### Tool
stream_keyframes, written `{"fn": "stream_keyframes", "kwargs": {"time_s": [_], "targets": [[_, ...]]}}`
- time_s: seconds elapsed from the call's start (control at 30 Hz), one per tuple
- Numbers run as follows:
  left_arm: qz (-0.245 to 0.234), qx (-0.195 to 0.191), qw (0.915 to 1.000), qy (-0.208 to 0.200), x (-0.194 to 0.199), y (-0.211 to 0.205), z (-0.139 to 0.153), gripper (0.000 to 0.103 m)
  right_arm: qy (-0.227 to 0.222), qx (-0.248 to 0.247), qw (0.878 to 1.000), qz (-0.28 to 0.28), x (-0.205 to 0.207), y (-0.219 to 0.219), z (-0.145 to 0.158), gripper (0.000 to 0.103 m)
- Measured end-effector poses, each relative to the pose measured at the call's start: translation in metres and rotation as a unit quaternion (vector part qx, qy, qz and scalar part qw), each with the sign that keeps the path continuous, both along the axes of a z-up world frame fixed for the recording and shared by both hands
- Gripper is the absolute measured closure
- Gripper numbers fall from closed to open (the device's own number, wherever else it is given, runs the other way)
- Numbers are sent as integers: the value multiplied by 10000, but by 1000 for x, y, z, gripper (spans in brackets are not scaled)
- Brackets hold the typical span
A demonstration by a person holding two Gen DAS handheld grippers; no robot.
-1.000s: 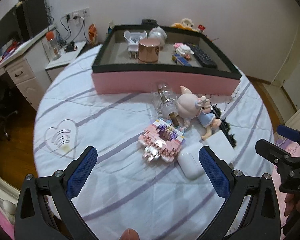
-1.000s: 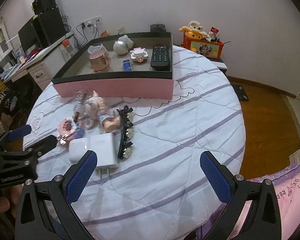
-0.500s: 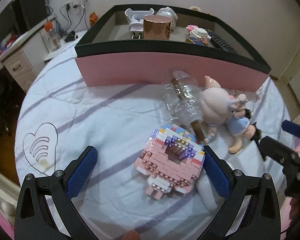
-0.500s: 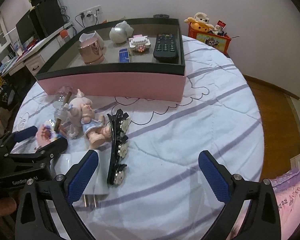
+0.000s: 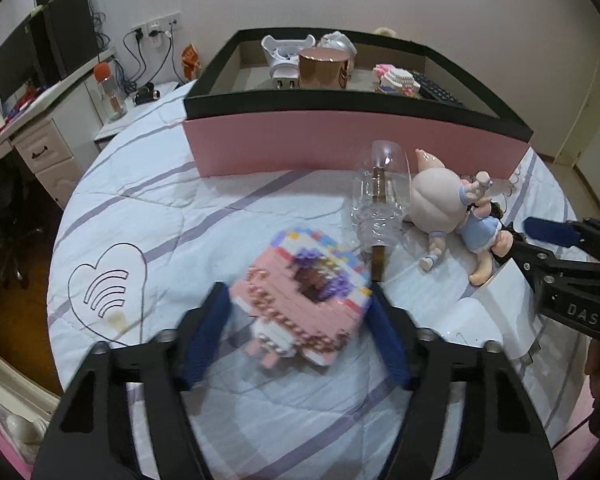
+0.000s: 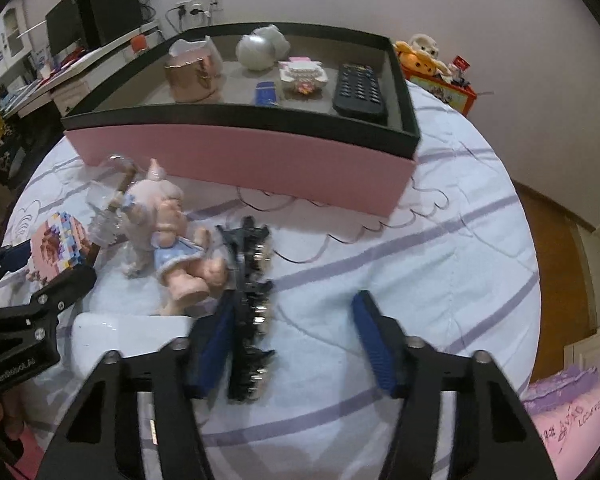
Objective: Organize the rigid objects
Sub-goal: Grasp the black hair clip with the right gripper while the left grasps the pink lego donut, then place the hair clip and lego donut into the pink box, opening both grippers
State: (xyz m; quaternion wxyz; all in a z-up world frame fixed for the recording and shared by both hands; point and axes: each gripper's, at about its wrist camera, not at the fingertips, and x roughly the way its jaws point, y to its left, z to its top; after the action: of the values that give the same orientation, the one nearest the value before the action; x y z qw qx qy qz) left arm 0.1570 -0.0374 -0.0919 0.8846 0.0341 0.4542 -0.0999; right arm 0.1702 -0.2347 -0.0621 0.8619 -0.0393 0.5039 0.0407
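Observation:
My left gripper (image 5: 300, 332) has its blue pads against both sides of a pink brick-built model (image 5: 304, 300); the model also shows in the right wrist view (image 6: 58, 246). My right gripper (image 6: 296, 344) is open, its jaws partly closed, astride a black studded hair clip (image 6: 250, 308) that lies near its left pad. A pig doll (image 6: 168, 236) and a clear glass bottle (image 5: 380, 200) lie between the two. The pink box with a black rim (image 6: 244, 156) stands behind, holding a remote (image 6: 358, 88) and a copper cup (image 6: 192, 74).
A white charger (image 5: 512, 304) and a white earbud case (image 5: 466, 322) lie on the striped bedspread by the right gripper's arm. A desk with a monitor (image 5: 36, 64) stands at the left. An orange toy box (image 6: 440, 76) sits behind the pink box.
Both grippers moved forward and down. The left jaws narrowed onto the brick model. The right jaws narrowed around the hair clip.

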Motion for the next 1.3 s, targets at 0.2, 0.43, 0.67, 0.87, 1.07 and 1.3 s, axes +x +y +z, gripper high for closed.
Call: {"fn": "stream_keyframes", "kwargs": {"time_s": [0.2, 0.43, 0.67, 0.87, 1.07, 1.3], "targets": [[-21, -260, 9996, 65, 0, 12, 3, 48, -42, 67, 9998, 194, -2, 11, 3, 86], [84, -387, 9992, 15, -11, 26, 10, 48, -94, 305, 9995, 29, -9, -5, 13, 86], [170, -481, 9985, -176, -18, 38, 32, 48, -239, 559, 9981, -70, -18, -19, 31, 86], [109, -517, 9975, -474, -16, 41, 64, 48, -525, 696, 9962, -63, -22, -23, 59, 86], [43, -508, 9954, -810, 7, 39, 101, 48, -920, 693, 9933, 23, -12, -22, 95, 86], [-42, -547, 9938, -963, 48, 31, 130, 48, -1210, 645, 9905, 91, 25, -19, 123, 86]]}}
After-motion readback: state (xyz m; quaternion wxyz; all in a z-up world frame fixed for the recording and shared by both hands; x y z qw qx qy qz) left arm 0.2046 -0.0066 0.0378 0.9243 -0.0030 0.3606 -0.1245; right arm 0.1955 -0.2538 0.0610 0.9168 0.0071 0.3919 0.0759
